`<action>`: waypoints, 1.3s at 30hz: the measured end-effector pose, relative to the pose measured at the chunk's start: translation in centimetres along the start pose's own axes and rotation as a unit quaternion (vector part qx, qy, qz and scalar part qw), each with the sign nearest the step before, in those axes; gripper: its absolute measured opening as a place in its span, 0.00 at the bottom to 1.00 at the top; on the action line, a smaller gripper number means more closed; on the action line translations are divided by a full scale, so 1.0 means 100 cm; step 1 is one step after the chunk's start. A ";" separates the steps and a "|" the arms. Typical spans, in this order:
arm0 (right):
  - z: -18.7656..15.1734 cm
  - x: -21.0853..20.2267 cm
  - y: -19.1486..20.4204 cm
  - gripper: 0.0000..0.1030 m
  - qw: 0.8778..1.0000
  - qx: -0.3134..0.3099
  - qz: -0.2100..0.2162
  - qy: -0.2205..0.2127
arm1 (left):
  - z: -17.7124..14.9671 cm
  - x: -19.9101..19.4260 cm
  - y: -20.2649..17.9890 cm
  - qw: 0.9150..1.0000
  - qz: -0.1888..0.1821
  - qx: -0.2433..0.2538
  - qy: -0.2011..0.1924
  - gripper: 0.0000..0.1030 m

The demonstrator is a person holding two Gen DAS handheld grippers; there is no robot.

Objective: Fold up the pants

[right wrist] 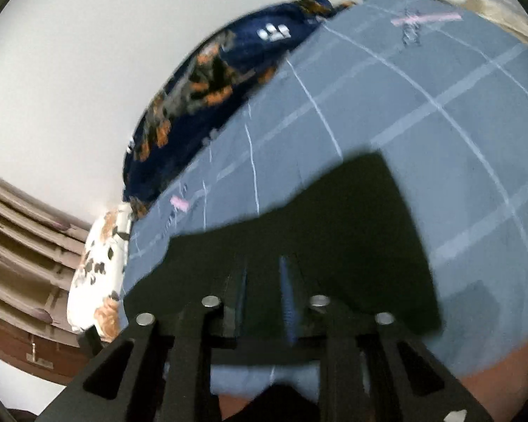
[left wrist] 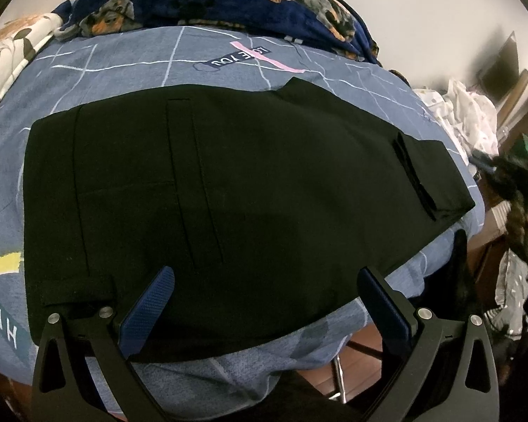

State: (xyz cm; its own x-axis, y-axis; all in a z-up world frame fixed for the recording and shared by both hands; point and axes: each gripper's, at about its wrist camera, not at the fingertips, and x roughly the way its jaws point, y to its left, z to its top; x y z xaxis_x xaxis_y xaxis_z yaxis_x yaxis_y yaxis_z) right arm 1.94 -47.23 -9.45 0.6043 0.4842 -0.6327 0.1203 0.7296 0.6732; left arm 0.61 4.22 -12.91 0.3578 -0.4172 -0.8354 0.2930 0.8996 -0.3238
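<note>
Black pants [left wrist: 228, 190] lie folded flat across a blue-grey grid-patterned bed sheet [left wrist: 123, 59], waistband at the left, a doubled-over hem at the right. My left gripper [left wrist: 264, 281] is open and empty, hovering over the pants' near edge. In the blurred right wrist view, my right gripper [right wrist: 264, 274] has its fingers close together on the edge of the black pants [right wrist: 316, 232], with cloth lying over and between them; the sheet [right wrist: 440, 123] lies beyond.
A navy dog-print blanket [left wrist: 228, 0] is bunched at the bed's far side and also shows in the right wrist view [right wrist: 200, 81]. A white spotted pillow [left wrist: 14, 45] lies at the far left. Clutter and white cloth [left wrist: 475, 112] stand off the bed's right edge.
</note>
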 end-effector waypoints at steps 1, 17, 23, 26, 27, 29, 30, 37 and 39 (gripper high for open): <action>0.008 0.003 -0.002 0.12 1.000 -0.012 -0.017 -0.005 | 0.000 0.000 0.000 1.000 0.001 0.000 0.000 1.00; 0.032 0.046 -0.054 0.02 0.993 -0.019 -0.113 0.011 | 0.000 0.007 -0.007 0.999 0.029 0.027 0.013 1.00; 0.035 0.017 -0.059 0.11 0.998 0.006 -0.051 -0.040 | 0.000 0.007 -0.007 0.999 0.028 0.027 0.013 1.00; 0.035 0.016 -0.067 0.11 0.998 0.008 -0.057 -0.035 | -0.001 0.007 -0.006 0.999 0.026 0.025 0.012 1.00; 0.034 0.019 -0.070 0.11 0.998 0.009 -0.060 -0.027 | 0.000 0.008 -0.006 0.999 0.026 0.026 0.012 1.00; 0.032 0.029 -0.075 0.07 0.997 0.012 -0.072 -0.012 | -0.001 0.008 -0.006 0.999 0.028 0.027 0.013 1.00; 0.031 0.031 -0.076 0.02 0.997 0.013 -0.075 -0.008 | -0.001 0.007 -0.006 0.999 0.029 0.028 0.013 1.00; 0.021 -0.007 -0.076 0.12 0.998 0.029 -0.020 -0.056 | -0.001 0.007 -0.006 0.999 0.031 0.032 0.014 1.00; 0.006 -0.024 -0.076 0.12 0.997 0.030 0.007 -0.067 | -0.001 0.008 -0.006 0.999 0.029 0.030 0.012 1.00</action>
State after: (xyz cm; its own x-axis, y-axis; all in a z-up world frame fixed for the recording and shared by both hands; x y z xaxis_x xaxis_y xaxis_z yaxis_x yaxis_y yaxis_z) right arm 0.01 -54.22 -12.79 0.7055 0.4221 -0.5693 0.1559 0.6912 0.7056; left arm 0.60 3.33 -13.38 0.3544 -0.3601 -0.8630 0.3253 0.9127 -0.2473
